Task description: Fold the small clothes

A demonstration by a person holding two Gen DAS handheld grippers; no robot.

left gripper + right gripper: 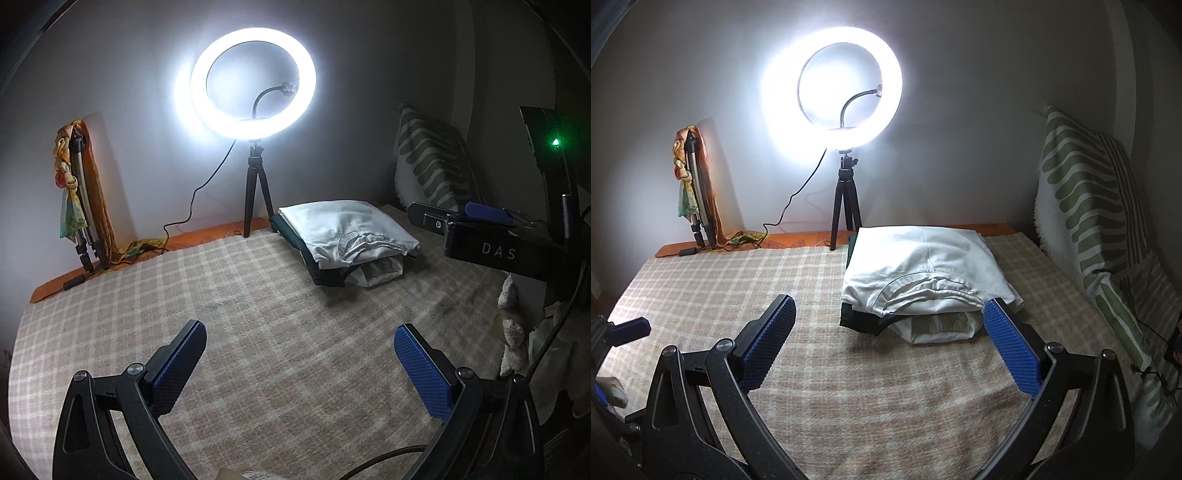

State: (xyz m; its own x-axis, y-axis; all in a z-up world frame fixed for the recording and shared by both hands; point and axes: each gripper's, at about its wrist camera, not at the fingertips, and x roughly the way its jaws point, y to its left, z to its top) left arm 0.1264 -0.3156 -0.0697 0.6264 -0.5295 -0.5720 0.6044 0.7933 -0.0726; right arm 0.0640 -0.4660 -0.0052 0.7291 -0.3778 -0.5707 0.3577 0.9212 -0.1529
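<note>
White garment [923,258], beige-checked blanket [738,280], blue-padded tool [890,343]

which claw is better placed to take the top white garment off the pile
Right, probably. The right claw is open just in front of the folded white cotton garment; the left claw is open too, but over bare checked beige blanket, farther from it.

A glaring white circular ring lamp [253,83] at upper centre blows out, haloing the grey wall; corners fall dark, edges bow with fisheye distortion.
</note>
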